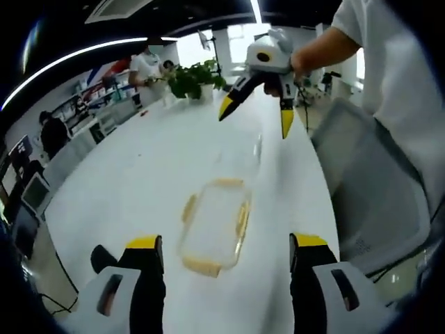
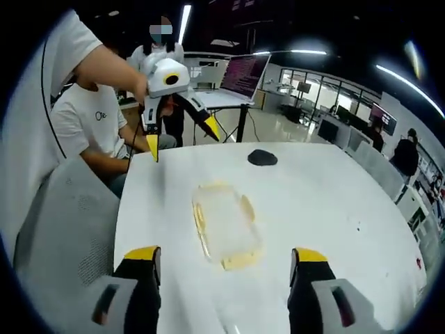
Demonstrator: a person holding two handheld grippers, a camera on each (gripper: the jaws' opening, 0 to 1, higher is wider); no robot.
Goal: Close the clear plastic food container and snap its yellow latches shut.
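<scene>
Container [image 2: 226, 226], clear with yellow latches, lies on white bench [image 2: 334, 209]. Black lump [image 2: 262, 158] sits beyond it. Both grippers' fingers [image 2: 146, 256] gape, empty.

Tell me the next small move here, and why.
Probably lower both grippers to the container on the white table: the left gripper and right gripper hang open above it, touching nothing, and its yellow latches look splayed outward.

One clear container [image 1: 215, 229] with four yellow latches [image 1: 242, 220], one white bench [image 1: 160, 167], two yellow-tipped tools [image 1: 227, 252] [image 2: 226, 259], one potted plant [image 1: 195, 80], one open laptop [image 2: 240, 75] and one dark flat object [image 2: 263, 158] are counted.
</scene>
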